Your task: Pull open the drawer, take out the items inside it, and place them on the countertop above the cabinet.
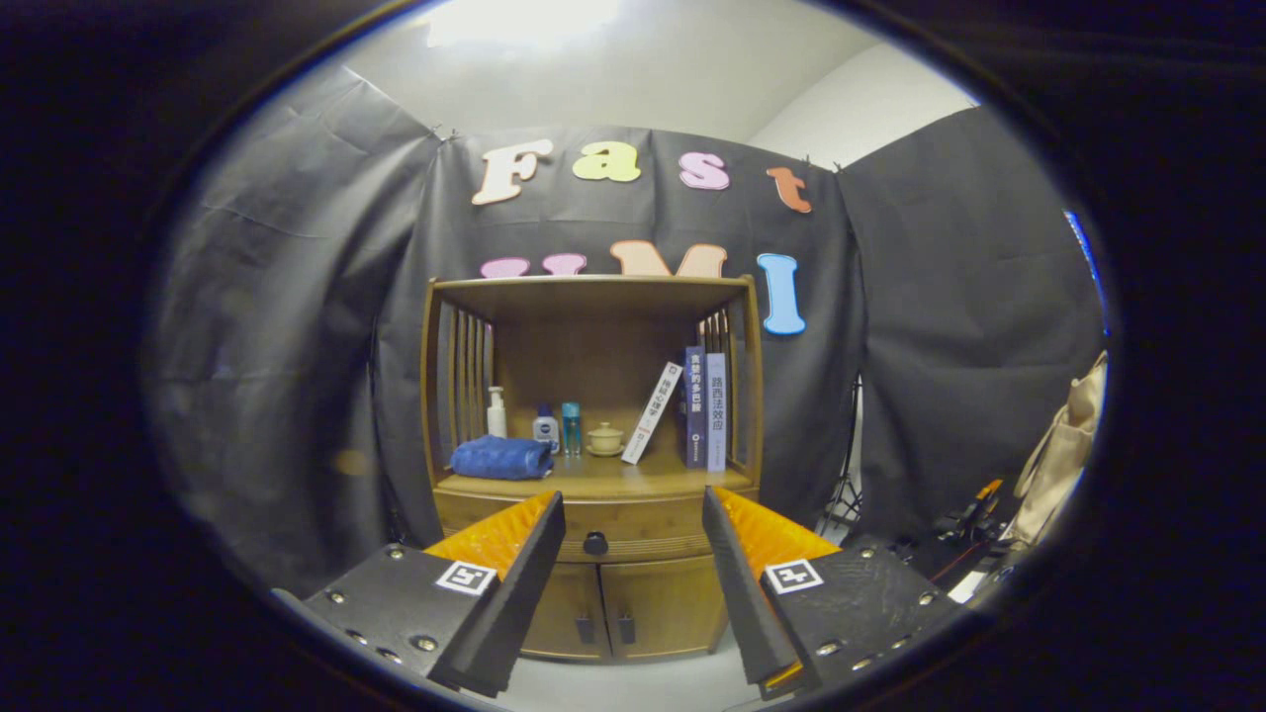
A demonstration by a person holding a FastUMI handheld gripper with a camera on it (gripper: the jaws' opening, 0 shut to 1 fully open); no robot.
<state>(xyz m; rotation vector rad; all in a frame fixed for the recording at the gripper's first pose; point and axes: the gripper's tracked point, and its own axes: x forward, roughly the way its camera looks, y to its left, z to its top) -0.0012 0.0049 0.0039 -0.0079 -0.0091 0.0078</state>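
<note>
My tongs stand wide apart, holding nothing, their two orange-faced fingers framing the wooden cabinet that sits well beyond them against the black cloth wall. Between the fingertips I see the drawer, shut flush, with its dark round knob in the middle of the front. Below it are two small doors, closed. Above the drawer lies the countertop, and on it a folded blue towel, a white pump bottle, two small bottles, a lidded cup on a saucer, a white book leaning against two upright books. Whatever the drawer holds is hidden from me
</note>
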